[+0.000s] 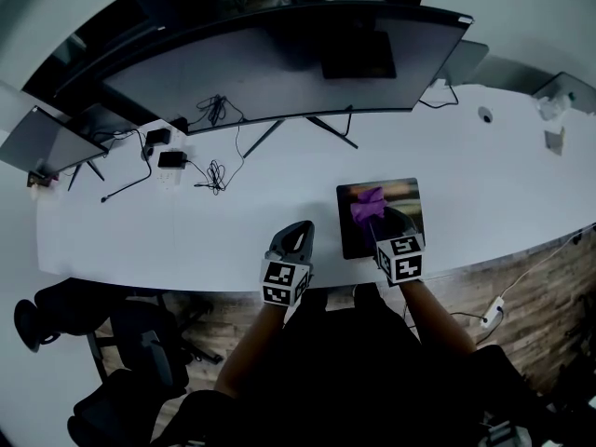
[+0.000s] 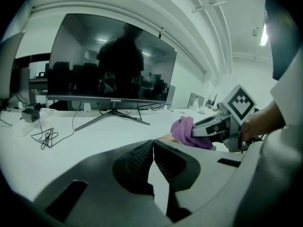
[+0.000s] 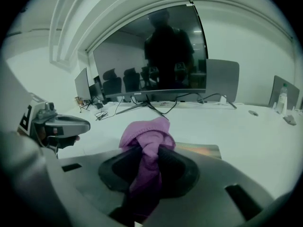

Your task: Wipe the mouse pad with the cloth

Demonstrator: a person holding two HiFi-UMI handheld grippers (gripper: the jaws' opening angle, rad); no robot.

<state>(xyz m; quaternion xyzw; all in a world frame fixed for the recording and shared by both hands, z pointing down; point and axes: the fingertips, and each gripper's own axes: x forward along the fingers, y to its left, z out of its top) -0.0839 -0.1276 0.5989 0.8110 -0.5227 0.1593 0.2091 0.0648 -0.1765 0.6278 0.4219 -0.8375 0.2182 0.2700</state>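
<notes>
At lower right of the frame, the right gripper [image 1: 375, 218] clamps the purple cloth [image 1: 367, 204] in its fingers over the mouse pad [image 1: 355, 237], probably ready to press down and sweep, while the left gripper [image 1: 299, 228] rests beside it, fingers closed and empty

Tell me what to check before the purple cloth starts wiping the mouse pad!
1. Cloth gripped firmly: ok. The right gripper is shut on it, with a bunch sticking out in front.
2. Cloth over the mouse pad: ok in the head view.
3. Cloth touching the pad: cannot tell.
4. Left gripper out of the way: ok. It is shut, empty and left of the pad.
5. Pad held steady: not ok. Nothing presses on it, so it might slide.
6. Cables clear of the pad: ok. They lie back near the monitor stand.
</notes>
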